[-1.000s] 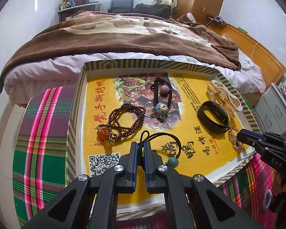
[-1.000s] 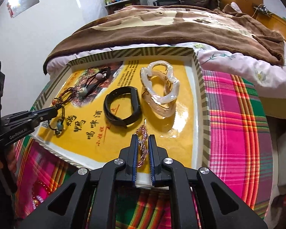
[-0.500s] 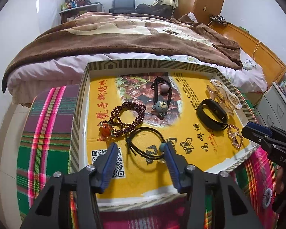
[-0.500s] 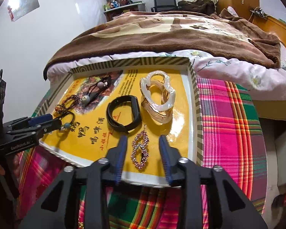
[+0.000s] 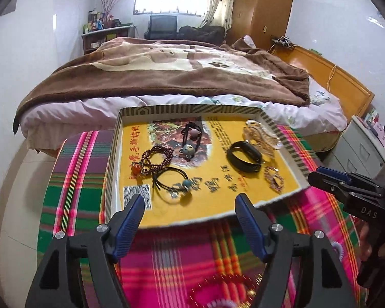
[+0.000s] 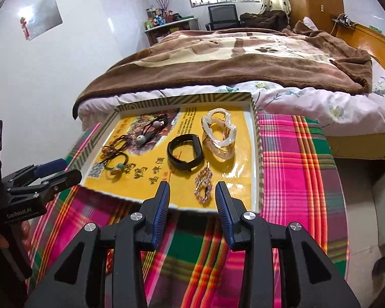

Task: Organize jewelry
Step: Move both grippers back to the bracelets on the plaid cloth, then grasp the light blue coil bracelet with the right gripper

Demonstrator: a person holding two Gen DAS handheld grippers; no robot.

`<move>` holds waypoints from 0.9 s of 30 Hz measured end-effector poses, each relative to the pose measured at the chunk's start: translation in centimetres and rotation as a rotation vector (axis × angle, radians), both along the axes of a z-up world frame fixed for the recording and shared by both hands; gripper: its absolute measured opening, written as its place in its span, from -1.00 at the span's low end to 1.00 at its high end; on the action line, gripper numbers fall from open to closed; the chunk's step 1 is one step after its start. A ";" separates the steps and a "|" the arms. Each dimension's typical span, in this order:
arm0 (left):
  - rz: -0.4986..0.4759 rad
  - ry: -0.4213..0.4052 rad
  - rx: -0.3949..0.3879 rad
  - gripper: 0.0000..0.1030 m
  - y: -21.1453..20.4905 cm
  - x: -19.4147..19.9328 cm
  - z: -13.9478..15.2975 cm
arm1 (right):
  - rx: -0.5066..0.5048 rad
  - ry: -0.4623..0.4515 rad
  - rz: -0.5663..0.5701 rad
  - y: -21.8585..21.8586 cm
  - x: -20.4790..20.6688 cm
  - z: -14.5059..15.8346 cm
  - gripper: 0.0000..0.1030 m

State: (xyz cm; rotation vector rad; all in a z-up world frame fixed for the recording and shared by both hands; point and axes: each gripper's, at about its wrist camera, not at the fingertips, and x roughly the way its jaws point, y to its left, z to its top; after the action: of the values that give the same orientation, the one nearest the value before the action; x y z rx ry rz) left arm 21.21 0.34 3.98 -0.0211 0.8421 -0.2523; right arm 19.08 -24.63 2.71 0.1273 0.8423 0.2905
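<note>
A striped-rim tray [image 5: 110, 169] with a yellow printed base holds the jewelry. A black cord with a teal bead [image 5: 172, 182] lies near its front, just beyond my left gripper [image 5: 189, 199], whose jaws are opening with nothing between them. A brown bead bracelet [image 5: 157, 157], a black band [image 5: 243, 156] and clear bangles [image 5: 261, 138] lie farther in. A pink beaded bracelet [image 6: 204, 184] rests at the tray's front right, just ahead of my right gripper [image 6: 192, 186], which is open and holds nothing. In each wrist view the other gripper shows at the side: right gripper [image 5: 318, 175], left gripper [image 6: 66, 170].
The tray sits on a bright plaid cloth [image 6: 295, 159]. A bed with a brown blanket [image 5: 166, 77] stands right behind it. A white cabinet [image 5: 359, 146] is at the right. Red and gold trinkets [image 5: 218, 290] and a coiled hair tie [image 5: 337, 249] lie on the cloth below my grippers.
Both grippers went from shut to open: the left let go of the teal-bead cord, the right of the pink bracelet. Both pulled back and rose away from the tray.
</note>
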 end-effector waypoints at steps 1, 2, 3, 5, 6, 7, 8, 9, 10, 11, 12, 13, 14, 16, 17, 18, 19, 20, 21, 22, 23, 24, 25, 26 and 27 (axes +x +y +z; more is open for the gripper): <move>0.000 -0.010 0.008 0.41 -0.1 -0.5 0.2 | 0.002 -0.006 0.000 -0.1 -0.6 0.2 -0.27; 0.000 -0.017 0.018 0.41 -0.2 -1.2 0.5 | 0.005 -0.010 -0.002 -0.3 -1.0 0.4 -0.27; -0.005 -0.018 0.017 0.41 -0.3 -1.8 0.7 | 0.009 -0.014 -0.003 -0.5 -1.5 0.6 -0.27; -0.012 -0.020 0.006 0.42 -0.3 -2.7 1.0 | 0.018 -0.022 -0.007 -0.9 -2.5 0.8 -0.26; -0.010 -0.025 0.010 0.42 -0.4 -3.4 1.1 | 0.021 -0.024 -0.009 -1.1 -3.0 0.8 -0.26; -0.012 -0.033 0.016 0.45 -0.5 -4.0 1.3 | 0.021 -0.025 -0.010 -1.3 -3.6 0.9 -0.26; -0.011 -0.036 0.016 0.45 -0.5 -4.6 1.4 | 0.018 -0.024 -0.012 -1.5 -4.1 0.8 -0.26; -0.009 -0.039 0.013 0.45 -0.5 -5.1 1.4 | 0.016 -0.026 -0.014 -1.7 -4.7 0.8 -0.26; -0.009 -0.039 0.008 0.48 -0.5 -5.7 1.4 | 0.016 -0.027 -0.015 -1.8 -5.2 0.8 -0.26; -0.009 -0.036 0.001 0.48 -0.4 -6.2 1.4 | 0.014 -0.026 -0.014 -1.9 -5.7 0.7 -0.25; -0.009 -0.038 0.000 0.48 -0.5 -6.7 1.4 | 0.006 -0.027 -0.015 -2.0 -6.2 0.6 -0.23; -0.010 -0.039 0.003 0.49 -0.5 -7.1 1.3 | -0.003 -0.029 -0.016 -2.1 -6.8 0.4 -0.18; -0.012 -0.037 0.004 0.49 -0.5 -7.6 1.2 | -0.009 -0.028 -0.015 -2.3 -7.2 0.3 -0.15; -0.013 -0.039 -0.003 0.49 -0.5 -8.5 0.9 | -0.016 -0.031 -0.017 -2.8 -8.4 0.0 -0.09; -0.013 -0.037 -0.018 0.49 -0.3 -9.0 0.7 | -0.015 -0.031 -0.020 -3.0 -8.8 -0.1 -0.09; -0.012 -0.035 -0.030 0.49 -0.1 -9.4 0.6 | -0.015 -0.029 -0.025 -3.4 -9.4 -0.5 -0.09; -0.010 -0.034 -0.047 0.50 0.2 -9.9 0.4 | -0.020 -0.025 -0.032 -3.8 -9.9 -0.7 -0.09; -0.005 -0.032 -0.061 0.52 0.5 -10.3 0.1 | -0.030 -0.017 -0.046 -4.2 -10.3 -1.2 -0.09; -0.001 -0.029 -0.069 0.56 0.7 -10.6 -0.1 | -0.036 -0.011 -0.056 -4.6 -10.7 -1.5 -0.08; 0.000 -0.027 -0.079 0.59 1.0 -11.1 -0.5 | -0.037 -0.001 -0.067 -5.1 -11.1 -1.9 -0.08; 0.002 -0.025 -0.086 0.59 1.3 -11.5 -0.8 | -0.036 0.006 -0.069 -5.4 -11.5 -2.2 -0.08; 0.010 -0.022 -0.089 0.59 1.6 -11.7 -1.0 | -0.036 0.013 -0.065 -5.6 -11.8 -2.6 -0.08; 0.020 -0.018 -0.092 0.59 1.8 -11.9 -1.2 | -0.040 0.021 -0.057 -5.6 -12.2 -2.9 -0.07; 0.025 -0.013 -0.098 0.60 2.1 -12.1 -1.4 | -0.050 0.027 -0.047 -5.5 -12.6 -3.3 -0.07; 0.029 -0.008 -0.105 0.60 2.3 -12.3 -1.7 | -0.060 0.029 -0.039 -5.3 -12.9 -3.5 -0.07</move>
State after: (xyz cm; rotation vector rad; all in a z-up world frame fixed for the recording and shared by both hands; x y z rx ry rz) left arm 8.94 2.60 2.31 -0.1302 0.8192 -0.2690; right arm 6.17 -29.94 -0.83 0.0917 0.8755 0.2270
